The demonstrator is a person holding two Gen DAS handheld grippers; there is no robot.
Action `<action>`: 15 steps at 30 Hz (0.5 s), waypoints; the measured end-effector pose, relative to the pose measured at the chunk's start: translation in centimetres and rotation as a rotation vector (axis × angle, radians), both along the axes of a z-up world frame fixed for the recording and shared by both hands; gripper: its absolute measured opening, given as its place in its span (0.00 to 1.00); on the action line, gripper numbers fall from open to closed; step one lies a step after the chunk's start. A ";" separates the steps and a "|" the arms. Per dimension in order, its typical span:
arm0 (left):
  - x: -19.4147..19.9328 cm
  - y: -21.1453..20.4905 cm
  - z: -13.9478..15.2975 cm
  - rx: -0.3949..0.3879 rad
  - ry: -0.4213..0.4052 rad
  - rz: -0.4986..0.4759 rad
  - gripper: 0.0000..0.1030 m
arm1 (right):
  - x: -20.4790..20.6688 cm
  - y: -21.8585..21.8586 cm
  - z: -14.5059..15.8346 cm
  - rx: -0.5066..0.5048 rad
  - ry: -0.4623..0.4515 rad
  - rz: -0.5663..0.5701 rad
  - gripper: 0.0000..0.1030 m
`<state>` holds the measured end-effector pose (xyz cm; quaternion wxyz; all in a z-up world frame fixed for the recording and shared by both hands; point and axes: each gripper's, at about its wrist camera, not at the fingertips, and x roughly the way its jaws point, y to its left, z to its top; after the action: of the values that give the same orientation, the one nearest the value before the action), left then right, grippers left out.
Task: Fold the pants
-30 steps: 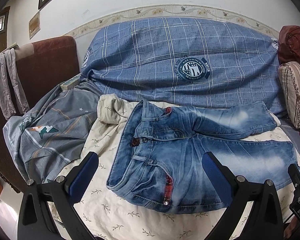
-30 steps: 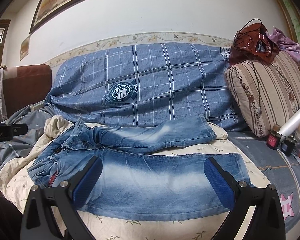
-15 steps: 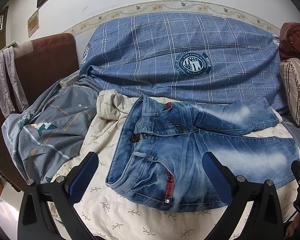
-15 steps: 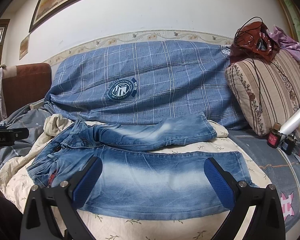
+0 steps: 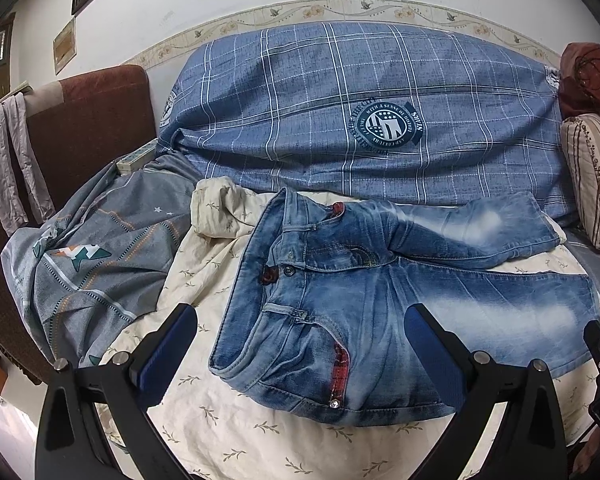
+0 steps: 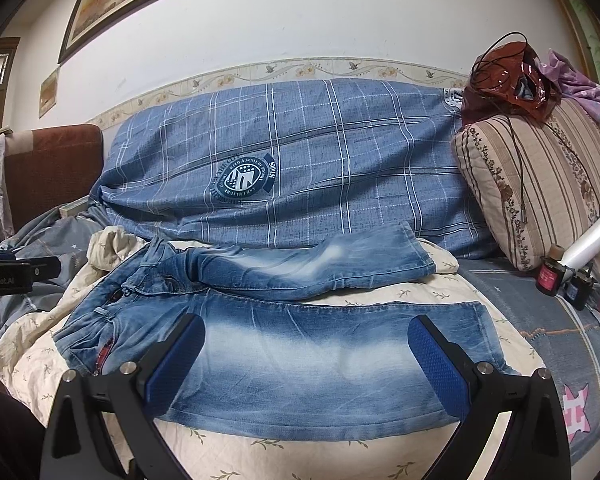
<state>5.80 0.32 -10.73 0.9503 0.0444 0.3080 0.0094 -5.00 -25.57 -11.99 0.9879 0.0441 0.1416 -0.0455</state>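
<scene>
Faded blue jeans (image 5: 360, 312) (image 6: 300, 344) lie spread flat on a cream leaf-print quilt (image 5: 228, 428) (image 6: 32, 344), waistband to the left, both legs running right with a gap between them. My left gripper (image 5: 300, 354) hovers open just in front of the waistband and near hip pocket, nothing between its blue pads. My right gripper (image 6: 304, 360) is open over the near leg, holding nothing. The far leg (image 6: 320, 268) lies against the blue checked bedding.
A big blue plaid duvet (image 5: 340, 120) (image 6: 300, 168) leans on the wall behind. A grey printed sheet (image 5: 96, 264) bunches at left by a brown headboard (image 5: 92, 120). A striped cushion (image 6: 540, 184) and small bottles (image 6: 552, 276) sit at right.
Both views have drifted slightly, with the jeans a little lower in frame and the grippers pulled back a touch. The jeans lie unchanged; both grippers stay open.
</scene>
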 end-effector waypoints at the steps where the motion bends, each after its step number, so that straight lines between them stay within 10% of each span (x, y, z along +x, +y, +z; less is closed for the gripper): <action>1: 0.0 0.0 0.0 0.000 0.000 0.000 1.00 | 0.0 0.0 0.0 0.000 0.001 -0.001 1.00; 15: 1.0 0.2 -0.5 -0.002 0.011 0.000 1.00 | 0.7 0.1 -0.1 0.001 0.013 0.006 1.00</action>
<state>6.76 0.48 -11.22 0.9486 0.0434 0.3135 0.0086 -4.28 -25.44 -12.10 0.9870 0.0437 0.1483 -0.0430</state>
